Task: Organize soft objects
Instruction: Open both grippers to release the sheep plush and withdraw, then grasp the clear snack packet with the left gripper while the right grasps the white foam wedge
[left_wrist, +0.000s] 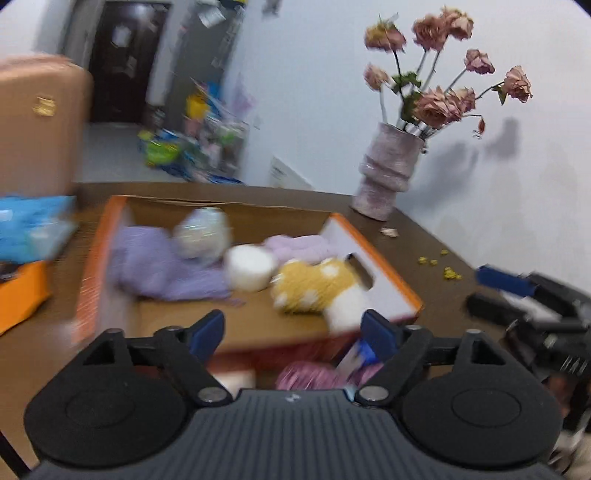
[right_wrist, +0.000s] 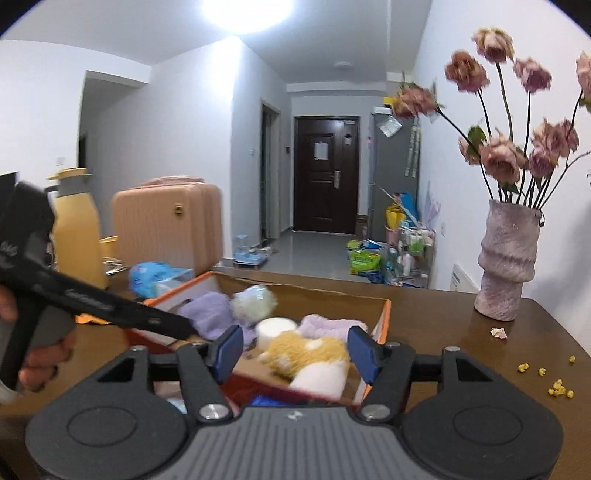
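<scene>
An orange-rimmed cardboard box (left_wrist: 384, 269) sits on the brown table and holds soft things: a lilac cloth (left_wrist: 155, 262), a pale fluffy ball (left_wrist: 201, 232), a white roll (left_wrist: 247, 267), a pink fuzzy cloth (left_wrist: 295, 243) and a yellow-and-white spotted plush (left_wrist: 314, 286). My left gripper (left_wrist: 293, 330) is open and empty above the box's near edge. A pink knitted item (left_wrist: 306, 374) lies below it. My right gripper (right_wrist: 295, 349) is open and empty over the box (right_wrist: 384, 321), just short of the plush (right_wrist: 310, 352). The left tool (right_wrist: 92, 302) shows at the left of the right wrist view.
A pink vase (left_wrist: 388, 173) of dried roses stands on the table's far right; it also shows in the right wrist view (right_wrist: 508, 258). Yellow crumbs (right_wrist: 559, 387) lie nearby. A blue packet (left_wrist: 33, 225), an orange box (left_wrist: 22, 295), a yellow jug (right_wrist: 77, 229) and a pink suitcase (right_wrist: 166, 225) are left.
</scene>
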